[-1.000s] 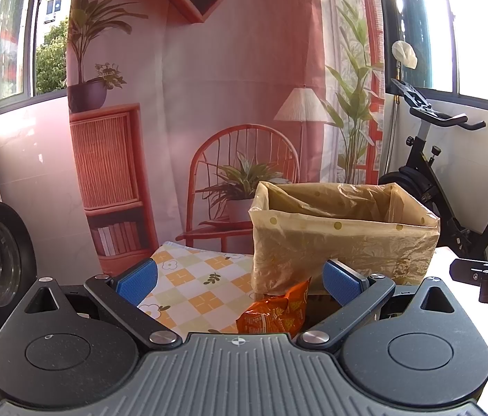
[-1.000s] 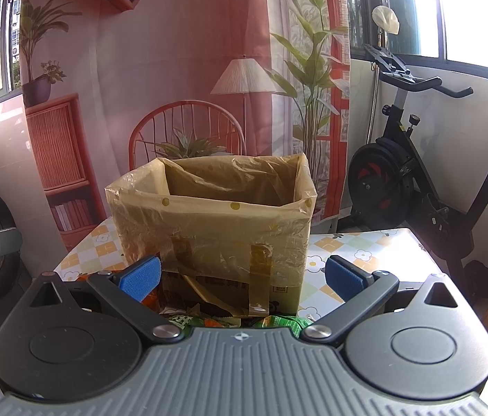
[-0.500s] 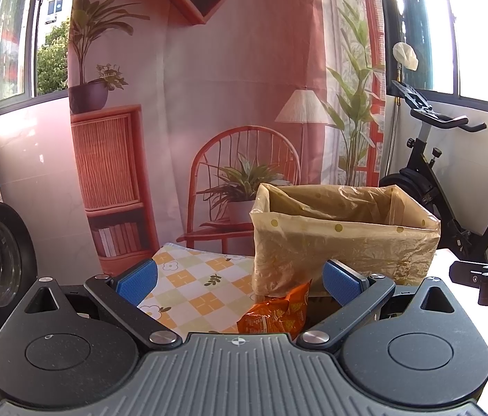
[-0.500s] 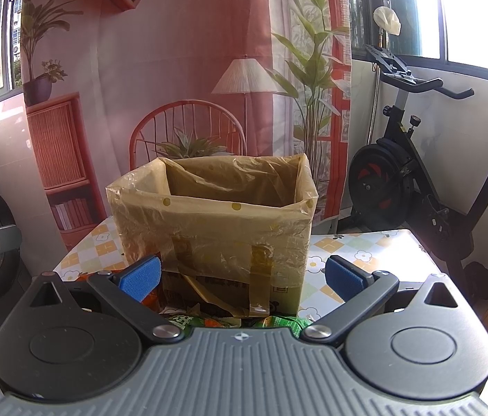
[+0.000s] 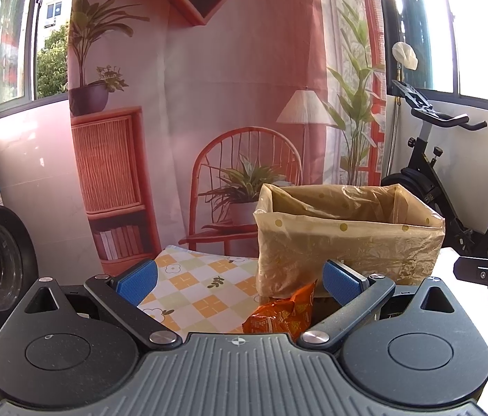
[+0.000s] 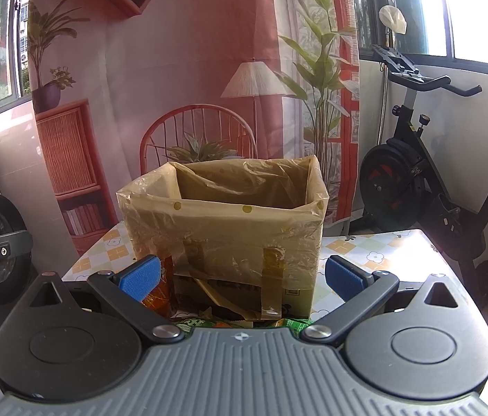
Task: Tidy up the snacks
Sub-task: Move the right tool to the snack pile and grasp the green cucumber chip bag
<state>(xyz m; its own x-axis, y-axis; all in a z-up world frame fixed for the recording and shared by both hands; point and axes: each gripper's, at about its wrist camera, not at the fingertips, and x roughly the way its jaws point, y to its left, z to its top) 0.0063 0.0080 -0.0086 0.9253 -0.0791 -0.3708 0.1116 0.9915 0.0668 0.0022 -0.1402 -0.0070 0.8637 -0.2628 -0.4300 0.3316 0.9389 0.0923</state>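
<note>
**Snack sorting: barely begun, nothing gripped**

Jaws first. On the left gripper (image 5: 238, 277) we find the jaws spread wide, the blue pads well apart and nothing between them. The right gripper (image 6: 240, 275) reads the same: jaws wide, blue pads apart, no load. Neither tool touches a packet.

Just ahead of the left gripper, low between its fingers and nearer the right-hand one, lies a crinkled orange foil snack packet (image 5: 283, 315) on the desk with the yellow-and-white checked flower cloth (image 5: 192, 284). It sits close against the near foot of the box. In the right wrist view the same orange foil shows (image 6: 160, 289) just behind the left pad, and a green-printed snack wrapper (image 6: 193, 322) peeks over the gripper body, low at the frame edge; how many green packets lie there we cannot tell, the body hides them.

Further out stands the open cardboard box lined with a translucent yellow dotted plastic bag (image 6: 223, 228), upright, taped at the front. What we see of its inside is bare liner; the bottom is hidden from both cameras, so whether anything is in there we cannot say.

Our judgement: the packets in sight are all outside the box, so the job is at or near its start. Left to do, as we read it: pick up the orange packet, then the green, and drop each into the lined box.

Beyond the desk: a black exercise bike (image 6: 431, 180) by the window.
</note>
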